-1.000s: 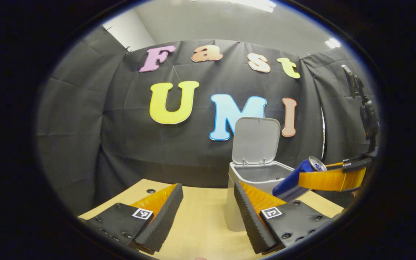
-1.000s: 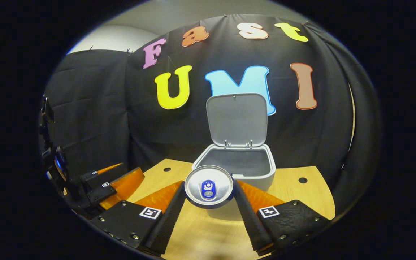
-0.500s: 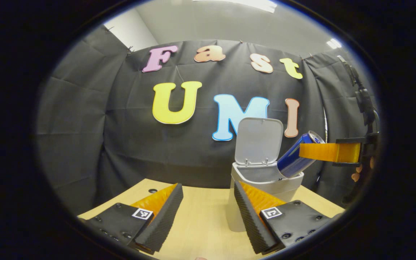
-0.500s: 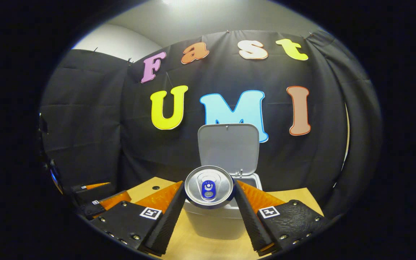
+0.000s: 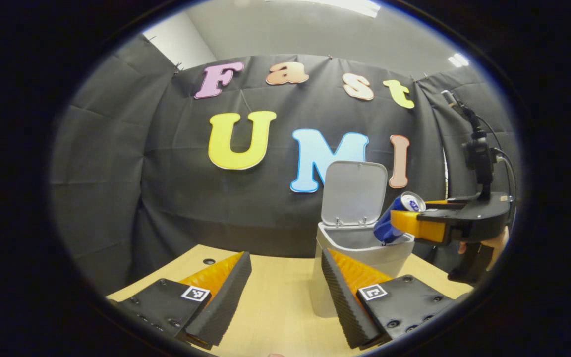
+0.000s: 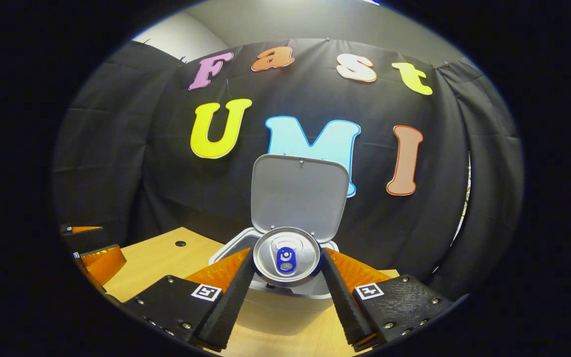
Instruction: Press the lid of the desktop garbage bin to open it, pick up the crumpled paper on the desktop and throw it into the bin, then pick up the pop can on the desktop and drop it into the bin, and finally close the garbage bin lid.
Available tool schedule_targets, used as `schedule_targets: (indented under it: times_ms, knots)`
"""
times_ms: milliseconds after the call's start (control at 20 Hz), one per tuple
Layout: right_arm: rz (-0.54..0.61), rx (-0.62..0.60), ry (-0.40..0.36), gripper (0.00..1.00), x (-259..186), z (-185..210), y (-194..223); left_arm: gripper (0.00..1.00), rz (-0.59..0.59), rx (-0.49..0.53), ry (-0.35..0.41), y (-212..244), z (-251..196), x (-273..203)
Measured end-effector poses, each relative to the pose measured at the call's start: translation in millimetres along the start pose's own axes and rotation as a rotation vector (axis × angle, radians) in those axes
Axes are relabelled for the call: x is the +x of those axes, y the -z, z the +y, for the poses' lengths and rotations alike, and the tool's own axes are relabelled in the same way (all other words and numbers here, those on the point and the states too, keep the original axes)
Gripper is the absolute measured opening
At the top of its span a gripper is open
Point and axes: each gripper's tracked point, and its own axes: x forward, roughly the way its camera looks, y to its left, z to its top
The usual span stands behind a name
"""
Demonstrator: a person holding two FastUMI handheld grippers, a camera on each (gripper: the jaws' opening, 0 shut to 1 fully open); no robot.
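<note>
The small grey bin [image 5: 365,250] stands on the wooden table with its lid [image 5: 354,192] raised upright. A blue pop can [image 5: 393,225] tilts over the bin's right rim, its lower end dipping into the opening, with my right gripper [image 5: 407,220] shut on it. In the right gripper view the can's silver top [image 6: 286,255] sits pressed between both fingers of my right gripper [image 6: 286,267], just in front of the bin [image 6: 285,297] and its lid [image 6: 298,196]. My left gripper [image 5: 285,280] stands open above the table, to the left of the bin, with nothing between its fingers.
The wooden table [image 5: 275,307] has small round holes [image 5: 208,261] near its back edge. A hand [image 5: 493,244] holds the right gripper's handle at the right. My left gripper's fingers [image 6: 99,260] appear at the far left of the right gripper view.
My right gripper has carried the can leftward and down over the bin, tipping it so its lower end now dips into the opening. The left gripper has stayed still.
</note>
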Motion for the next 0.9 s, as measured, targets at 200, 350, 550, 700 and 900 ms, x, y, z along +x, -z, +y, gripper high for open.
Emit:
schedule_targets:
  times_ms: [200,350,550,700,900]
  knots:
    - [0.028,-0.023,0.012,0.84,7.3,3.5,7.1,0.92,-0.012,0.007,0.009,-3.9,-1.6,-3.3]
    - [0.035,-0.027,0.007,0.85,4.1,7.3,8.9,0.93,-0.015,0.004,0.015,-3.9,-0.5,-4.3]
    - [0.032,-0.031,0.006,0.89,-0.4,10.5,8.6,0.95,-0.009,-0.011,0.020,-0.7,0.9,-7.0]
    - [0.028,-0.018,0.009,0.89,-5.1,9.8,5.0,0.92,-0.008,-0.011,0.028,-0.1,0.2,-7.3]
    - [0.025,0.021,0.011,0.89,-8.2,6.7,-2.6,0.92,-0.008,-0.019,0.046,0.7,-3.9,-10.6]
